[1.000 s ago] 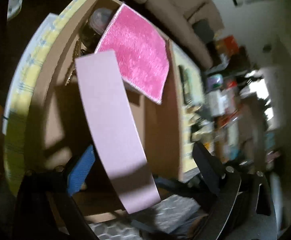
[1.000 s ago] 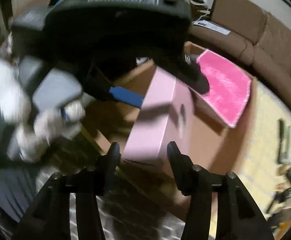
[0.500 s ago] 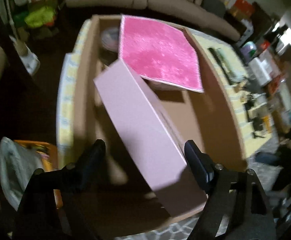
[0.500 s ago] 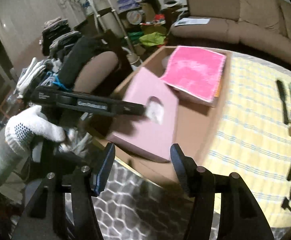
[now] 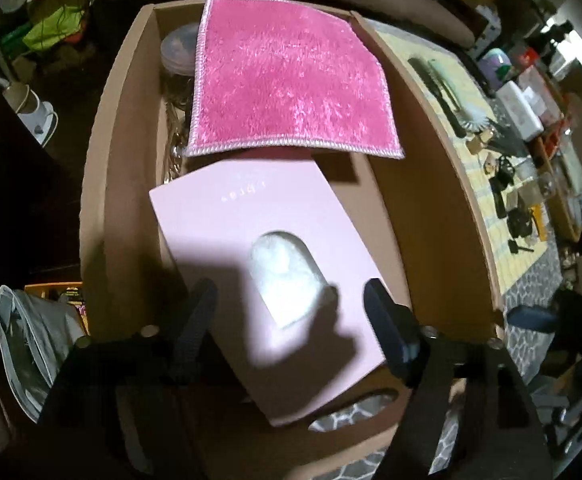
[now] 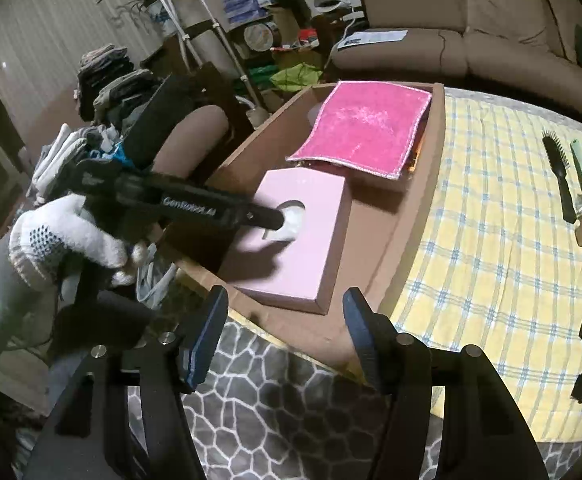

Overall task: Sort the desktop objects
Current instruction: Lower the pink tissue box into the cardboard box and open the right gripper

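Left gripper [image 5: 287,304]: jaws parted, recently narrowing, poised above pale pink cardboard tissue box [image 5: 267,264], no contact. Tissue box lies flat inside brown cardboard carton [image 6: 407,216] beside fuzzy magenta cloth [image 6: 367,128] (white tissue showing). Right gripper [image 6: 283,320]: jaws widening, empty.

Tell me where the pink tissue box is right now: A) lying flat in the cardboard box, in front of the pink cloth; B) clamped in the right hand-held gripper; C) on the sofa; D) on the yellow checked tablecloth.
A: the pink tissue box lies flat inside the cardboard box, just in front of the pink cloth.
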